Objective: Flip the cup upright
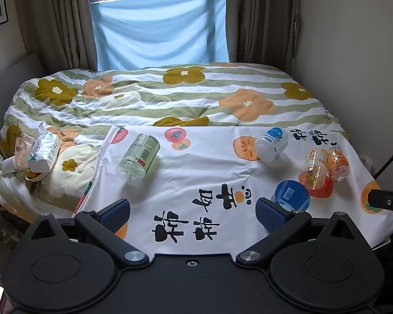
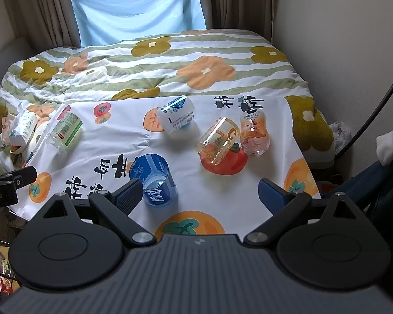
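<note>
Left gripper [image 2: 2, 183] is cut off at frame edge.

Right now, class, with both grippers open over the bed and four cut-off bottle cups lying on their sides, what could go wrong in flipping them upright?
1. The white cloth lies on soft bedding, so a righted cup may tip again.
2. The two orange cups lie close together; gripping one may knock the other.
3. The blue cup already stands right beside the right gripper finger; a careless move could topple it.

Two low wrist views over open tongs toward the window, sharing the printed cloth [image 1: 196, 167].
</note>
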